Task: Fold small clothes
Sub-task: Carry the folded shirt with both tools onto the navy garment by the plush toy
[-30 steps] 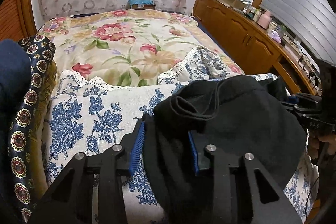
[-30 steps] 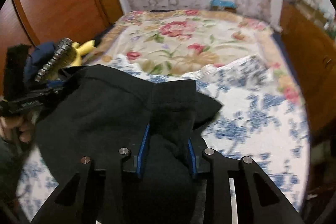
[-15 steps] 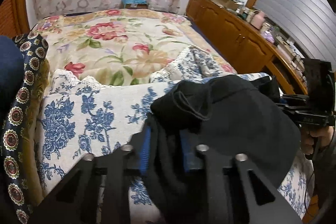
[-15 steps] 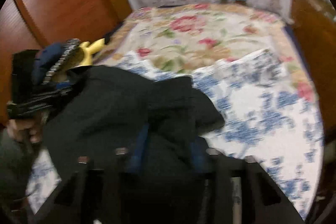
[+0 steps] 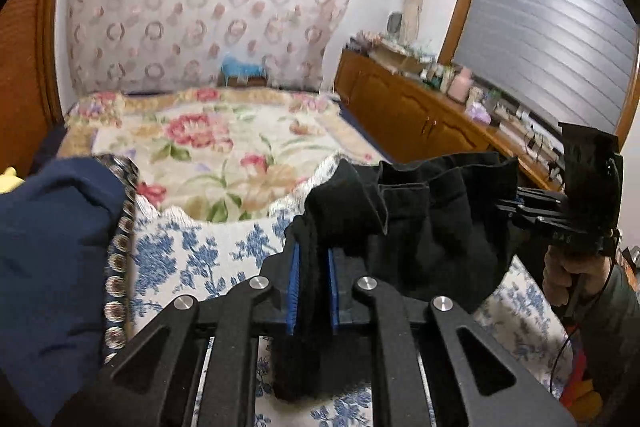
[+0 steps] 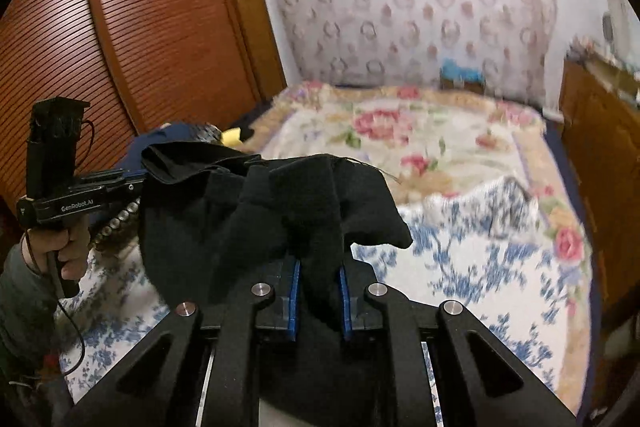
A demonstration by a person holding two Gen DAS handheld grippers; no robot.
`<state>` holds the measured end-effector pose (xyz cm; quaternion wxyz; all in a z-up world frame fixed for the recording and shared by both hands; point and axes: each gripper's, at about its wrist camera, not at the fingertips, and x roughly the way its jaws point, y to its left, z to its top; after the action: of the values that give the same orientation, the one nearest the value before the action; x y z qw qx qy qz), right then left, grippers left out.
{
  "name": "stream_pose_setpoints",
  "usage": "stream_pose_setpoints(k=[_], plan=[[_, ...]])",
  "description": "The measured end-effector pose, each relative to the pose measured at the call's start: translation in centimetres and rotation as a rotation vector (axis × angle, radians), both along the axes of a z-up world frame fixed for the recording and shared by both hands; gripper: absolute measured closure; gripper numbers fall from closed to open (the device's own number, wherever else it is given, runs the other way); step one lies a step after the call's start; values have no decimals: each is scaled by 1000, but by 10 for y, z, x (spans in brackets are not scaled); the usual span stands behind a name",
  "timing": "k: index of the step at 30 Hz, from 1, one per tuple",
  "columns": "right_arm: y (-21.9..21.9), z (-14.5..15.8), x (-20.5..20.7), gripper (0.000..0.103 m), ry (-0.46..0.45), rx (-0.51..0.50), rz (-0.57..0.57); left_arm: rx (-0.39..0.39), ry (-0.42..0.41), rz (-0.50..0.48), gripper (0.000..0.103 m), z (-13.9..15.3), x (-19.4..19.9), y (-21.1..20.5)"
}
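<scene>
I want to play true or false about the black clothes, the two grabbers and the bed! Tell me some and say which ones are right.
1. Both grabbers are pinching the black garment. True: the left gripper and the right gripper each have black cloth between their blue pads, after their jaws had just been closing.
2. The black garment lies flat on the bed. False: it hangs between the two grippers, above the blue-flowered cloth.
3. The bed has a quilt with red flowers. True.
4. The wardrobe doors are white. False: they are reddish-brown wood.
</scene>
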<state>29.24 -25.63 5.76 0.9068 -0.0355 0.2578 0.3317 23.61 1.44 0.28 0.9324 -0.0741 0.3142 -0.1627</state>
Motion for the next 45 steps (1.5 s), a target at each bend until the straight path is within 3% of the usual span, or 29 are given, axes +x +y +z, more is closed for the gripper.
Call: stream_pose_setpoints(k=[12, 18, 23, 30, 33, 38, 41, 45], plan=[[36, 54, -38, 89, -216, -70, 82, 5, -141, 100, 91, 55, -55, 42], [101, 86, -45, 89, -321, -209, 222, 32, -169, 192, 91, 66, -92, 81], [168, 104, -42, 89, -354, -245, 372, 14, -157, 336, 91, 49, -122, 129], [297, 72, -16, 89, -363, -367, 525, -51, -76, 506, 91, -3, -138, 189], [332, 51, 4, 88, -314, -322, 518, -48, -13, 540, 91, -29, -134, 205], [351, 37, 40, 77, -183, -252, 436, -27, 17, 541, 90, -41, -129, 210], [350, 45, 42, 53, -219, -241, 403, -46, 14, 545, 89, -43, -129, 217], [350, 47, 31, 50, -183, -181, 391, -57, 4, 572, 86, -40, -139, 218]])
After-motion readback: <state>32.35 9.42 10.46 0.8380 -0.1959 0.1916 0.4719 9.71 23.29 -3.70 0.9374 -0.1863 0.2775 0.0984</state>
